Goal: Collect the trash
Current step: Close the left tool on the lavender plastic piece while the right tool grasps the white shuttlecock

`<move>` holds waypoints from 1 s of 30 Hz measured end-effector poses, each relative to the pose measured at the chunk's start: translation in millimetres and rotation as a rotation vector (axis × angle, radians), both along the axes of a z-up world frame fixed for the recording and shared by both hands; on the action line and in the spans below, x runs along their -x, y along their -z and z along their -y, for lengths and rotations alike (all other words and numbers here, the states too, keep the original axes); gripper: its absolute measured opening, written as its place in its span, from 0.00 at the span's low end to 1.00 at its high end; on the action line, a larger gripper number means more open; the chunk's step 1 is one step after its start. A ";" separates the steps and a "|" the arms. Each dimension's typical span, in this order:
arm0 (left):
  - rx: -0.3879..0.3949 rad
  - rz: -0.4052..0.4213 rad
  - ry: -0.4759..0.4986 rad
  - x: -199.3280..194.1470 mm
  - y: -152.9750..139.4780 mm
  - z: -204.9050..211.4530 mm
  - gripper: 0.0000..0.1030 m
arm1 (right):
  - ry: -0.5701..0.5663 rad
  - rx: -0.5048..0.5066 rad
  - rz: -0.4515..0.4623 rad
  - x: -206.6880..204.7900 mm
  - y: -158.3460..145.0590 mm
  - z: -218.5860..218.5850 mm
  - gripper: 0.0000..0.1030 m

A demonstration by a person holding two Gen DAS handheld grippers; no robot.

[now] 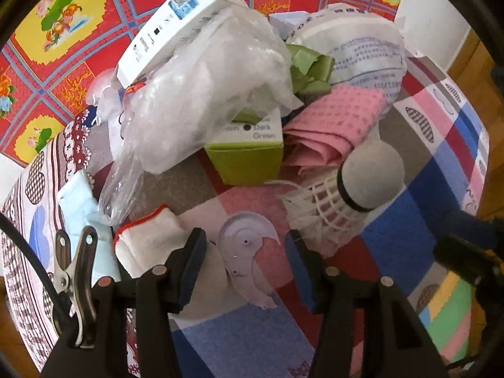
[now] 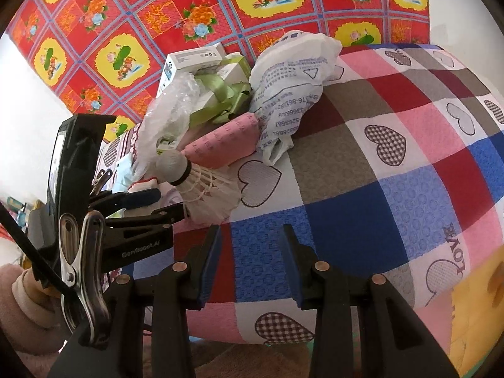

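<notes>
My left gripper [image 1: 245, 267] points down at the patchwork quilt [image 1: 409, 236]. It is open, and a lilac plastic disc piece [image 1: 242, 249] lies between its pads without touching them. A shuttlecock [image 1: 346, 189] lies just right of it and a white cloth with a red edge [image 1: 148, 236] just left. Behind them is a pile: a clear plastic bag [image 1: 201, 100], a white box [image 1: 176, 28], a green box [image 1: 249, 154], a pink cloth [image 1: 334, 123] and a printed white bag [image 1: 356, 50]. My right gripper [image 2: 252, 264] is open over a blue patch, holding nothing, with the shuttlecock [image 2: 195, 179] ahead on its left.
A light blue face mask [image 1: 82, 208] lies at the left, by the quilt's edge. Green ribbon [image 2: 220, 97] sits in the pile. The left gripper [image 2: 167, 204] and the hand holding it [image 2: 25, 289] fill the right wrist view's left side. A red flowered cloth [image 2: 189, 15] lies behind the pile.
</notes>
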State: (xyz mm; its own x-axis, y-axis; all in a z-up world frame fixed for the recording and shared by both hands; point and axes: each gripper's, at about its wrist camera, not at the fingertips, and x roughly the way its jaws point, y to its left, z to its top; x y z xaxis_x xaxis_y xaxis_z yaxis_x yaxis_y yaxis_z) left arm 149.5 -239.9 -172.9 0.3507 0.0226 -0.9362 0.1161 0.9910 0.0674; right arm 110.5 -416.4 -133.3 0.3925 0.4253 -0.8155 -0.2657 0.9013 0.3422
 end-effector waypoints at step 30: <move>0.232 0.094 -0.158 35.2 -59.6 -41.5 0.43 | -0.165 -0.034 0.113 -10.6 -33.5 -36.9 0.38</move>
State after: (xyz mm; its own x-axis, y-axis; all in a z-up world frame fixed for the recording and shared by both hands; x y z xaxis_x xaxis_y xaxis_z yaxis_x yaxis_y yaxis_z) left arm 114.3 -198.4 -113.3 0.4450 -0.1273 -0.8864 -0.0365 0.9864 -0.1600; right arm 121.1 -379.4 -99.8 0.4031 0.5183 -0.7543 -0.4476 0.8306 0.3315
